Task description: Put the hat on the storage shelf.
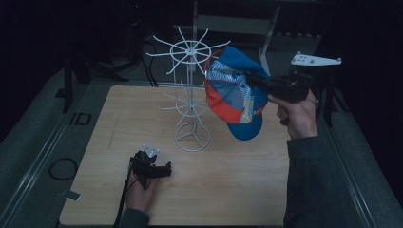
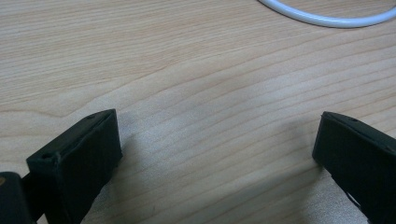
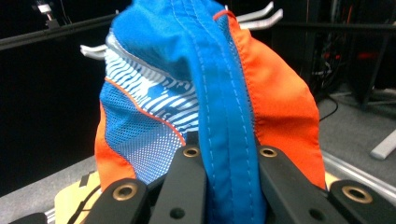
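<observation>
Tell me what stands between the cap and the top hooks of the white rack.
Nothing visible does. The right gripper holds the cap in the air right beside the rack, at its top ring of hooks; the left gripper rests open on the table.

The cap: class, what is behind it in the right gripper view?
White prongs of the wire rack poke out behind the cap; the cap covers the rest of that rack.
</observation>
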`<action>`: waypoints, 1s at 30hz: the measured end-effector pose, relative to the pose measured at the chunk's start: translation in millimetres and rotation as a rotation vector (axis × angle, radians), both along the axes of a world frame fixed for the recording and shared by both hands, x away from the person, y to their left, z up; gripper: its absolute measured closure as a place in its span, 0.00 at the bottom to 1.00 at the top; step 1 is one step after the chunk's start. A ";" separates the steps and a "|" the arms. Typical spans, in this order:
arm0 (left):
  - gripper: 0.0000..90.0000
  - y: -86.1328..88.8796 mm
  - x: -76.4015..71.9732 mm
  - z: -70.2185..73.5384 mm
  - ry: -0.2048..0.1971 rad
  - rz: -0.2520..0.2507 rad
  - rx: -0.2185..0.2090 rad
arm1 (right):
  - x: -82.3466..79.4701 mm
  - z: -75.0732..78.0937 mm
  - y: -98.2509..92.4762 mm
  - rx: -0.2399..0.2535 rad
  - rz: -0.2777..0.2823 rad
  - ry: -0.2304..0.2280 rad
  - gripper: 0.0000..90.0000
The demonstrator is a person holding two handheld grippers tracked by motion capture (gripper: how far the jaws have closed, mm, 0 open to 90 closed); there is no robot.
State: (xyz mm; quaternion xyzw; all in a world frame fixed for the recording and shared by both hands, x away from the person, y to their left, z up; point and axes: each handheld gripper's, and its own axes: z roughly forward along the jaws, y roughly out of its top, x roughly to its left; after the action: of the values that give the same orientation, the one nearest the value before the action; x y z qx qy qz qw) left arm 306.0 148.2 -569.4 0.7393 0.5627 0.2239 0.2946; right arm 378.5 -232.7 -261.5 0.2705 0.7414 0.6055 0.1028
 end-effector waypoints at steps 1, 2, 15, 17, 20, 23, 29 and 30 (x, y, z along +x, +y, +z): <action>0.02 0.0 0.0 0.0 0.000 0.000 0.000 | 1.5 -2.9 1.1 -0.005 0.001 0.009 0.98; 0.02 0.0 0.0 0.0 0.000 0.000 0.000 | 2.5 -5.1 2.1 -0.004 0.001 0.013 0.98; 0.02 0.1 -0.1 0.1 0.003 0.000 0.001 | 6.4 -25.1 16.5 -0.068 0.013 0.045 0.97; 0.02 0.2 -0.2 0.2 0.005 -0.002 0.002 | 6.0 -26.7 18.4 -0.090 0.016 0.042 0.93; 0.02 -0.1 -0.2 0.1 0.004 0.001 -0.001 | 4.1 -29.7 21.9 -0.145 0.012 0.037 0.82; 0.02 0.1 -0.3 0.3 0.006 -0.001 0.000 | 1.8 -32.9 24.2 -0.185 -0.001 0.029 0.63; 0.02 -0.1 -0.2 0.2 0.005 0.001 -0.001 | -5.5 -39.7 24.2 -0.281 -0.063 0.000 0.21; 0.02 0.1 -0.3 0.3 0.007 -0.002 0.000 | -6.5 -40.8 23.0 -0.288 -0.078 0.001 0.17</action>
State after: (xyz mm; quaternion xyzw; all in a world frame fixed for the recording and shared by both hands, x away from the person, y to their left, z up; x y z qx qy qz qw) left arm 305.7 148.3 -569.1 0.7405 0.5630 0.2213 0.2928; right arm 372.0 -209.7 -302.3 0.2820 0.8096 0.4882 0.1636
